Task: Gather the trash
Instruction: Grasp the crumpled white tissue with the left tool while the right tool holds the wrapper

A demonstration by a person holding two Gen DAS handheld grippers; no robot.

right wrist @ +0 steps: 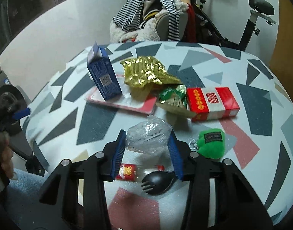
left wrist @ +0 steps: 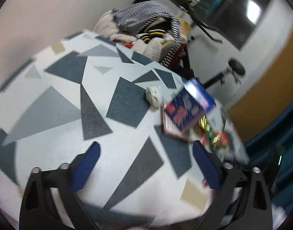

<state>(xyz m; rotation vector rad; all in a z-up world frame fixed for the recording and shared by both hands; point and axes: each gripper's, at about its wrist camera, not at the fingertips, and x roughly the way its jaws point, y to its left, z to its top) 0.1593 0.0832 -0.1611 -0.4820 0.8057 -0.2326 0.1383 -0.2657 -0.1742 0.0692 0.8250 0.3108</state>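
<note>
My right gripper (right wrist: 148, 134) is shut on a crumpled clear plastic wrap (right wrist: 148, 134), with a blue pad touching it on each side, just above the patterned tablecloth (right wrist: 100, 122). Beyond it lie a gold foil wrapper (right wrist: 146, 71), a green wrapper (right wrist: 173, 94), a red box (right wrist: 211, 101) and an upright blue carton (right wrist: 104, 76) on a pink flat pack (right wrist: 127, 103). My left gripper (left wrist: 146, 144) hovers open over bare tablecloth (left wrist: 127, 163) with nothing between its fingers. A crumpled white tissue (left wrist: 154, 95) and the blue carton (left wrist: 190, 107) lie ahead of it to the right.
A black spork (right wrist: 158, 182) and a red sachet (right wrist: 127, 171) lie under the right gripper. A green plush pouch (right wrist: 211, 141) sits to its right. Behind the table stand a chair piled with clothes (right wrist: 150, 19) and an exercise bike (right wrist: 251, 19).
</note>
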